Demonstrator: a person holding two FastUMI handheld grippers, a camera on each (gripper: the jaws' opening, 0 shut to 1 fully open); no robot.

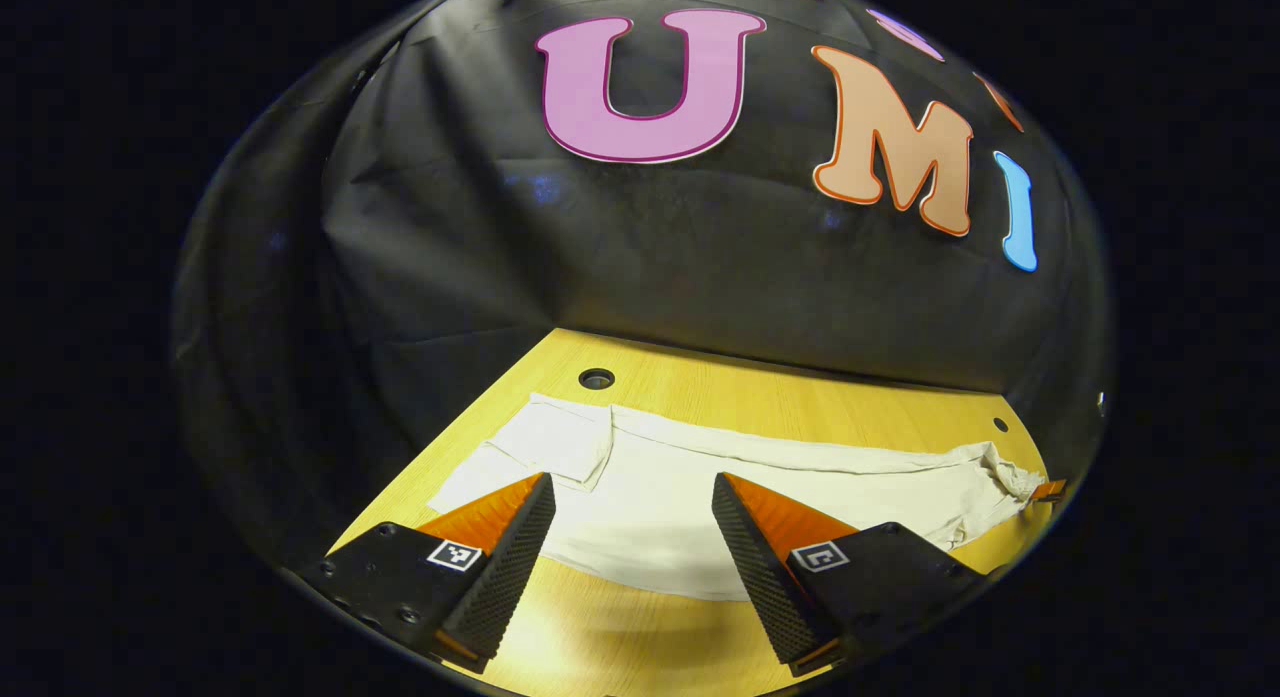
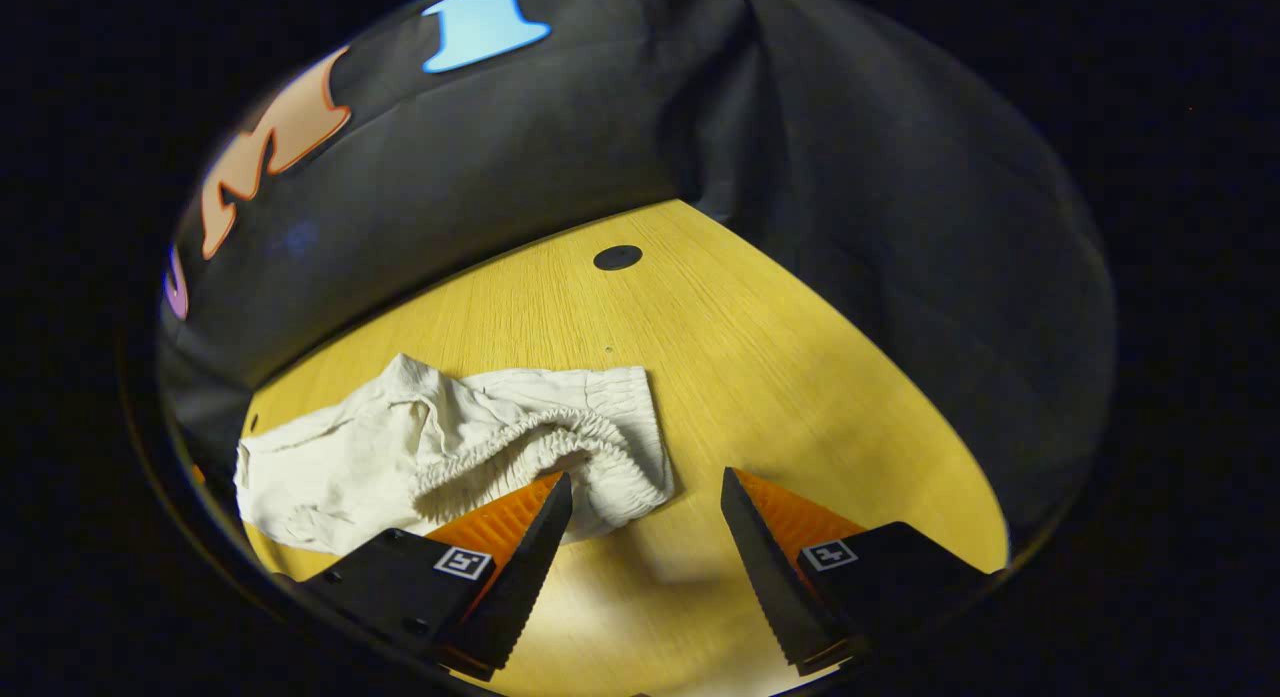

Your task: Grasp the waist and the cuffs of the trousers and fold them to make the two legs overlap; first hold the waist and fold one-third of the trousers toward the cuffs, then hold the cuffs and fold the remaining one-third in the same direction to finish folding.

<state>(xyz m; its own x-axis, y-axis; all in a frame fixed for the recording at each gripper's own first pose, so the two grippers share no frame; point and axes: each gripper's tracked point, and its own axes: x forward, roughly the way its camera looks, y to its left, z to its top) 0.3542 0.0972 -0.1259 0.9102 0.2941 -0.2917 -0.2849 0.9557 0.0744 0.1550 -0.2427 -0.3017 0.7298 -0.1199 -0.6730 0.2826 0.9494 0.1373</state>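
left gripper and right gripper hovering agape over limp, light trousers; likely gripping best at elastic waist and cuffs

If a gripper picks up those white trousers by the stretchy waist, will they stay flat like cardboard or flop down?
Probably flop: the cream cloth trousers lie limp and wrinkled on the yellow wooden table. The gathered elastic waist is bunched, so it likely gives when pinched. They look thin, so probably light.
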